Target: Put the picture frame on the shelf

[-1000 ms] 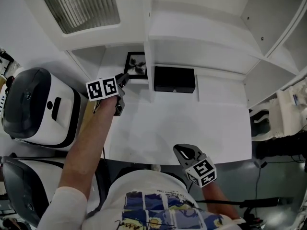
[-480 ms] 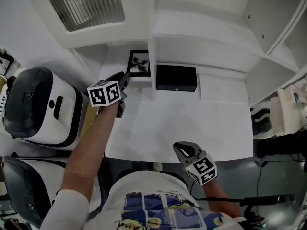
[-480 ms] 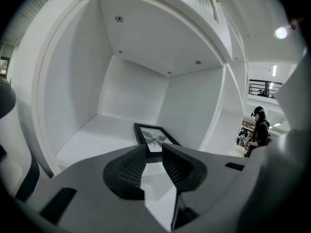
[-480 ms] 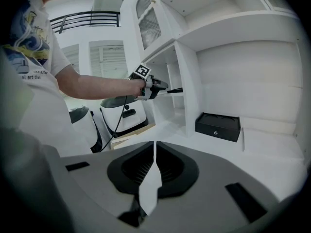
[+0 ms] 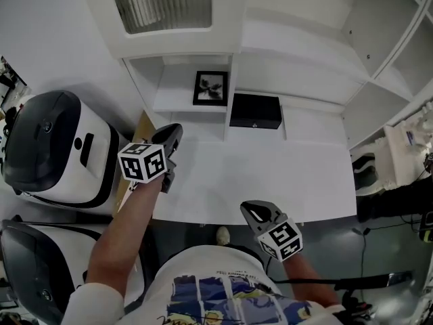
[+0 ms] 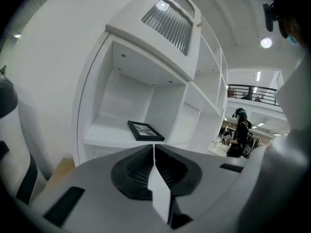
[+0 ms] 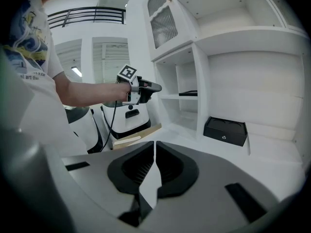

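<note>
**A:** Head view count?

**B:** One picture frame, flat on the shelf. One black box past the divider.

**A:** Jaws?

**B:** Left gripper: just been closing, together on nothing. Right gripper: together, empty. The frame's print is too small to make out.

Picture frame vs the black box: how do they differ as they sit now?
The picture frame lies flat, face up, on the raised shelf left of the divider; the black box stands on the desktop right of it. The picture frame is thin and near square; the black box thicker and wider. The picture frame holds a pale picture; the black box is plain black. Both have black edges.
</note>
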Tool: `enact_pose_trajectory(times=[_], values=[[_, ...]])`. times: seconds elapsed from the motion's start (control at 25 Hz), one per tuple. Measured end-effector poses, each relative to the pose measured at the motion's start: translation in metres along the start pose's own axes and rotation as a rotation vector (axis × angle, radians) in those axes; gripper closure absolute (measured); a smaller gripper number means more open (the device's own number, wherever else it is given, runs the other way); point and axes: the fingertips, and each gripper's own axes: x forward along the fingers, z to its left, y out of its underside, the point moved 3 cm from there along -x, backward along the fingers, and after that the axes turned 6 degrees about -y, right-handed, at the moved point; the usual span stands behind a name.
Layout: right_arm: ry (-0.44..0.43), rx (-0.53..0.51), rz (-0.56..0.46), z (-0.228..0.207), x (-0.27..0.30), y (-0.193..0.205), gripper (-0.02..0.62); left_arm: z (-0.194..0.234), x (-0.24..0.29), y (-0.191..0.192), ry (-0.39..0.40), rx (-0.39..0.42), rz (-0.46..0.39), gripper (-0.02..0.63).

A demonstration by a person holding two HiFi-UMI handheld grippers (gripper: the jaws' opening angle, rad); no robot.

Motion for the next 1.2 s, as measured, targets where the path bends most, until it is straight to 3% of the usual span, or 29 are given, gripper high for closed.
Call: enact_pose_trajectory(times=[0.28, 0.56, 0.8, 1.2], values=[[0.020, -0.030, 0.002, 0.052, 0.019, -0.008, 0.561, -0.006, -0.078, 0.030, 0.123, 0.006, 0.014, 0.592], [0.036, -0.051, -0.003, 0.106, 0.032, -0.013, 0.565, -0.013, -0.156, 0.060, 0.220, 0.066, 0.044, 0.593], [0.063, -0.059, -0.014, 0.151, 0.037, -0.013, 0.568, -0.020, -0.220, 0.076, 0.270, 0.129, 0.046, 0.594], [0.078, -0.068, -0.009, 0.224, 0.035, 0.005, 0.569, -0.039, -0.305, 0.128, 0.347, 0.153, 0.084, 0.592]])
